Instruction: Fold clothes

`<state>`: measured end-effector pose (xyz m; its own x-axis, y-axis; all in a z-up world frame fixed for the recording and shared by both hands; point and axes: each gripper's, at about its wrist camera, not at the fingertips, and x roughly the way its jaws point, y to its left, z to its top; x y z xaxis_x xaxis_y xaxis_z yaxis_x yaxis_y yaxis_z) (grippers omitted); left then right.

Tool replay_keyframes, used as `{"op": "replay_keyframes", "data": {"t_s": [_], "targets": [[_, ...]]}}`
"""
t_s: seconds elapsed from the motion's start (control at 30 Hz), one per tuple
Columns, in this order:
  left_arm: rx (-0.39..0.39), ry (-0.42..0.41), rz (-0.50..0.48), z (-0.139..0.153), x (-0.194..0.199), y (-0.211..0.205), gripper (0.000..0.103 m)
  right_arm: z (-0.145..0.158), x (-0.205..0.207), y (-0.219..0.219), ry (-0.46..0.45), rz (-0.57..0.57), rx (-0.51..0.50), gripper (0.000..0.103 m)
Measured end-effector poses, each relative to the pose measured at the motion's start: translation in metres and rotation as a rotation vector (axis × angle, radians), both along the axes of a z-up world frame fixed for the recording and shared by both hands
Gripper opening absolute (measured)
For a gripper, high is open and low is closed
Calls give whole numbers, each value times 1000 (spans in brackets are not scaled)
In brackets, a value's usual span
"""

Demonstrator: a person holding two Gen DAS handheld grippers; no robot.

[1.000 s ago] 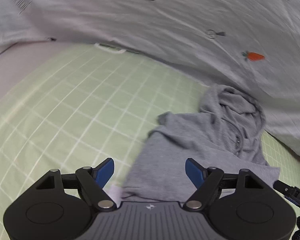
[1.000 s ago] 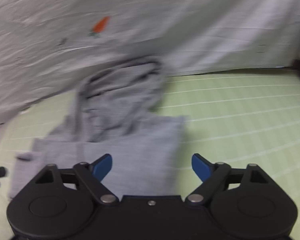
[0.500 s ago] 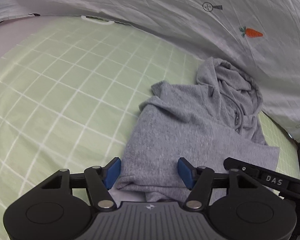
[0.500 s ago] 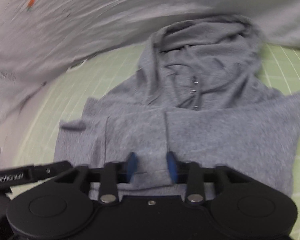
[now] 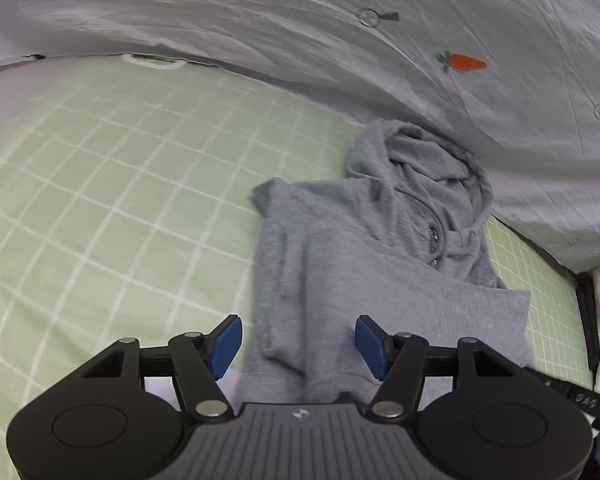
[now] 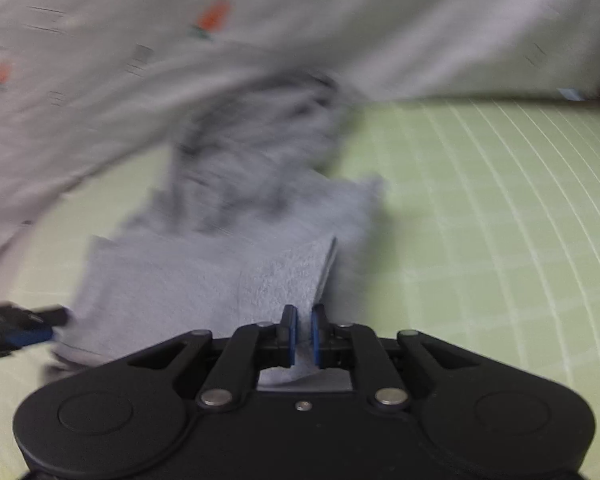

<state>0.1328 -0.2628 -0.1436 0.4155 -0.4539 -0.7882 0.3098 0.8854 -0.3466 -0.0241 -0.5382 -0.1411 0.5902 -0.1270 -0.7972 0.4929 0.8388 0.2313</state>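
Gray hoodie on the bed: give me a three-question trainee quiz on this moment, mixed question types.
1. True or false: the right gripper is shut on the gray hoodie.
2. The left gripper is: A) open above the hoodie's near edge, B) shut on the hood, C) out of view.
3. Fill in: the hoodie lies on a green ____ sheet.

Key: 1 true; 2 A; 3 checked.

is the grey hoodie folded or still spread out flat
Partly folded: the grey hoodie has its sides turned in, its hood bunched at the top, and the right gripper pinches its hem.
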Motion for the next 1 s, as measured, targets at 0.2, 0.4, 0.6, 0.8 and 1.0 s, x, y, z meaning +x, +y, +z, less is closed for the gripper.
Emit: {"op": "replay_keyframes", "data": {"t_s": [0.2, 0.4, 0.6, 0.8, 1.0], "targets": [[107, -4, -18, -9, 0, -16, 63, -5, 1, -2, 22, 19, -53, 11], [148, -13, -13, -24, -5, -8, 72, -18, 2, 6, 39, 55, -98, 14], [256, -2, 17, -29, 1, -13, 103, -17, 4, 9, 51, 63, -129, 20], [249, 10, 26, -22, 0, -6, 103, -11, -1, 3, 127, 11, -249, 94], [173, -42, 37, -4, 4, 3, 103, -2, -16, -21, 91, -64, -210, 103]]}}
